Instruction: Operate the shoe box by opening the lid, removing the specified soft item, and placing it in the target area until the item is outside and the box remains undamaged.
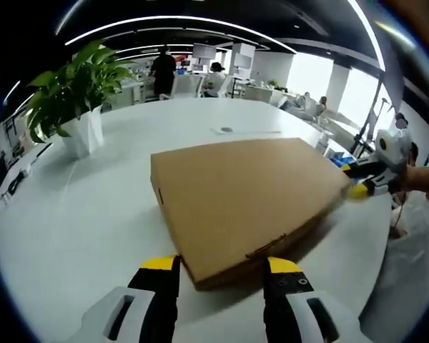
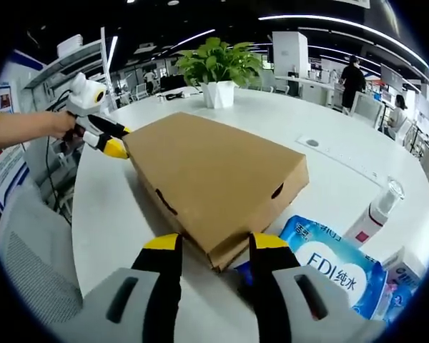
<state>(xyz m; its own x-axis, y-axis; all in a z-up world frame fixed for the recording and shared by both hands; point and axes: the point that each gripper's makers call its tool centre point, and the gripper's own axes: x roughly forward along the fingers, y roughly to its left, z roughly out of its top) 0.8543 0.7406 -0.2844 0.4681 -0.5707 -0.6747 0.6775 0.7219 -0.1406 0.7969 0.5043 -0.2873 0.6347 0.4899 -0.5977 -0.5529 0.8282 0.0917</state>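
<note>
In your left gripper view, your left gripper (image 1: 222,268) sits low at the near edge of the shoe box (image 1: 247,196), jaws spread wide with the box's front edge between the yellow tips, not gripping. The box lies flat on the white table (image 1: 79,221), lid closed. Your right gripper (image 1: 359,180) comes in from the right, its yellow tips touching the box's far corner; you can't tell from here how wide they stand. A potted plant (image 1: 75,96) stands well to the left.

In your right gripper view, your right gripper (image 2: 213,246) is parted, straddling the box's (image 2: 214,179) near corner. Your left gripper (image 2: 104,139) touches the far corner. A blue packet (image 2: 336,271) lies just beside the box, a bottle (image 2: 375,211) near it.
</note>
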